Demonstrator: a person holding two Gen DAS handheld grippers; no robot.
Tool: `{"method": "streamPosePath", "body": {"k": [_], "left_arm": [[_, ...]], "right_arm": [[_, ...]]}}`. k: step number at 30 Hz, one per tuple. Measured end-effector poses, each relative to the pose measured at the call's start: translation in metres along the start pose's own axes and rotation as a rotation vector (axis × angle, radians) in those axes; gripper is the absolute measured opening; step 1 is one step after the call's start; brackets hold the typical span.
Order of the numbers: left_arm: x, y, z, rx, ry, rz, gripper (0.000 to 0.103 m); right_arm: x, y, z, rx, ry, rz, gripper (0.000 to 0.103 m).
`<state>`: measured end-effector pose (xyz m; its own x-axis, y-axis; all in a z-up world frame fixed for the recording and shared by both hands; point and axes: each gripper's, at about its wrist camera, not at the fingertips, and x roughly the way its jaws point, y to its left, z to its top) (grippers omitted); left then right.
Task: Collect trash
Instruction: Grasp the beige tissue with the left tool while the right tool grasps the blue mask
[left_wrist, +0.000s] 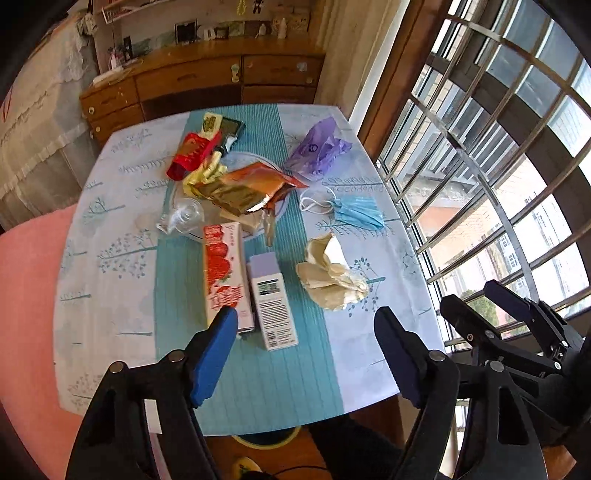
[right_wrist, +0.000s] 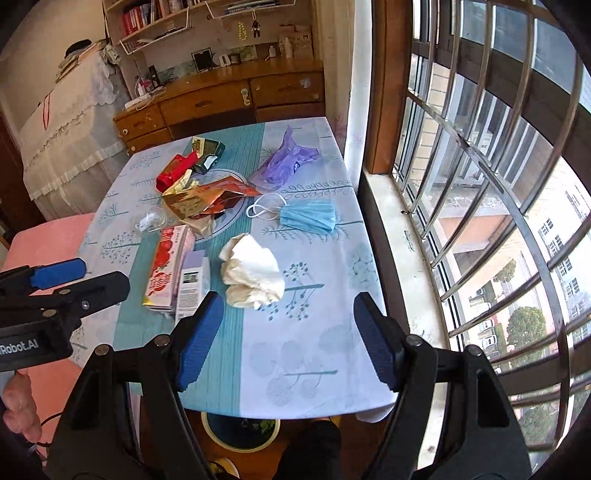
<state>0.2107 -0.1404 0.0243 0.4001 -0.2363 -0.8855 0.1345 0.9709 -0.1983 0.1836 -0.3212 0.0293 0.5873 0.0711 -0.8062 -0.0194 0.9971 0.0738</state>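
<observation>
Trash lies on the table (left_wrist: 110, 229): a strawberry carton (left_wrist: 221, 273), a white and lilac box (left_wrist: 271, 301), crumpled tissue (left_wrist: 330, 277), a blue face mask (left_wrist: 356, 212), a purple bag (left_wrist: 319, 147), foil wrappers (left_wrist: 240, 188), a red packet (left_wrist: 190, 155) and a clear plastic cup (left_wrist: 183, 218). My left gripper (left_wrist: 306, 325) is open and empty above the table's near edge, just short of the carton and box. My right gripper (right_wrist: 286, 314) is open and empty above the near edge, just short of the tissue (right_wrist: 253, 273). The left gripper also shows in the right wrist view (right_wrist: 70, 277).
A barred window (right_wrist: 480, 184) runs along the table's right side. A pink chair (left_wrist: 26, 295) stands at the left. A wooden dresser (left_wrist: 207, 85) is behind the table. A round bin (right_wrist: 240, 430) sits on the floor under the near edge.
</observation>
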Motion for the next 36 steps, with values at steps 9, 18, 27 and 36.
{"method": "streamPosePath", "body": {"k": [9, 18, 27, 36], "left_arm": [[0.114, -0.035, 0.038, -0.156, 0.158, 0.045, 0.073], [0.176, -0.039, 0.043, -0.244, 0.238, 0.108, 0.072], [0.214, -0.046, 0.052, -0.263, 0.249, 0.182, 0.072], [0.247, -0.048, 0.057, -0.255, 0.268, 0.224, 0.072]], "right_arm": [[0.117, -0.064, 0.073, -0.166, 0.122, 0.105, 0.063], [0.206, -0.042, 0.092, -0.395, 0.160, 0.141, 0.063], [0.263, -0.017, 0.090, -0.512, 0.220, 0.145, 0.063], [0.279, -0.008, 0.089, -0.562, 0.188, 0.141, 0.045]]}}
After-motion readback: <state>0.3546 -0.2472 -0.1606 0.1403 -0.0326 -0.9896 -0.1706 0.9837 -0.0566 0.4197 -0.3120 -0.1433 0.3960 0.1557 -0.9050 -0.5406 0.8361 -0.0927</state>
